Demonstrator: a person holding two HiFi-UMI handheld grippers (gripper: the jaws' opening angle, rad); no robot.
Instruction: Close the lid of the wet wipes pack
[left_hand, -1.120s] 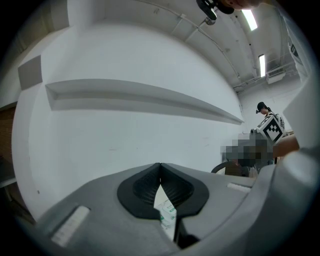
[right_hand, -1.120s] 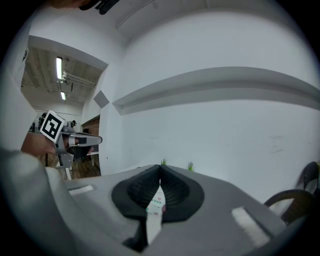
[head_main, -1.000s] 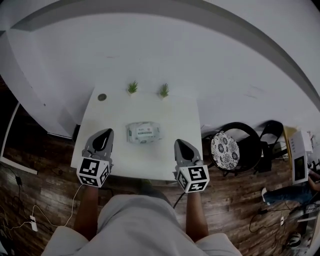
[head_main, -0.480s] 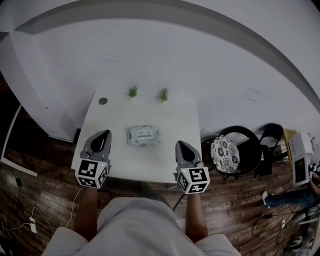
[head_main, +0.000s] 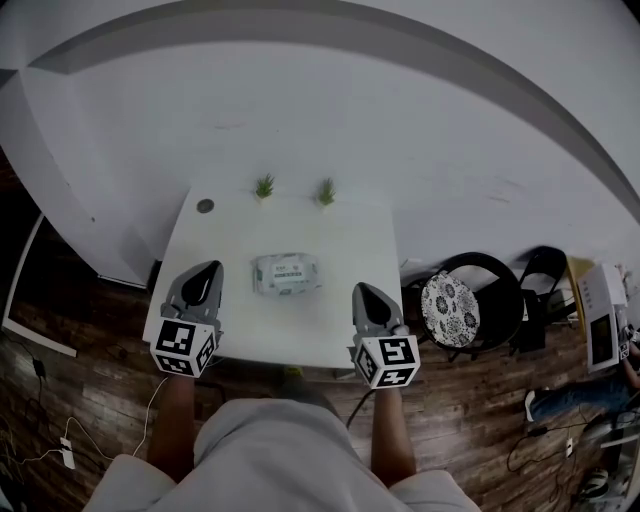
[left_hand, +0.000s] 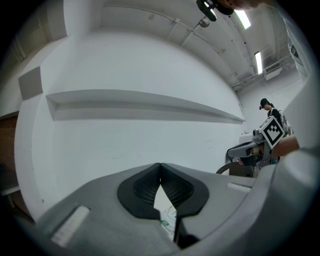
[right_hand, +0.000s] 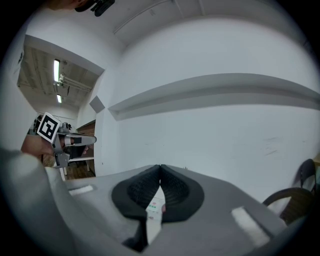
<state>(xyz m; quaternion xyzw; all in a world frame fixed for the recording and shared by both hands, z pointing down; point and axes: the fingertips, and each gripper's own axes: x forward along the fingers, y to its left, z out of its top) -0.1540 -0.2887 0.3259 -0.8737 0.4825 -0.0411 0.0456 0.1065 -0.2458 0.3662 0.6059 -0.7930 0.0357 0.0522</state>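
The wet wipes pack lies flat in the middle of the white table, pale green-grey with a white label on top. From here I cannot tell how its lid stands. My left gripper hovers at the table's front left, short of the pack, with its jaws shut and empty. My right gripper hangs at the front right, also shut on nothing. In the left gripper view the left gripper has its tips together, and a sliver of the pack shows below them. In the right gripper view the right gripper looks the same over the pack.
Two small green plants stand at the table's far edge, with a small dark round thing at the far left corner. A chair with a patterned cushion stands right of the table. Cables lie on the wooden floor.
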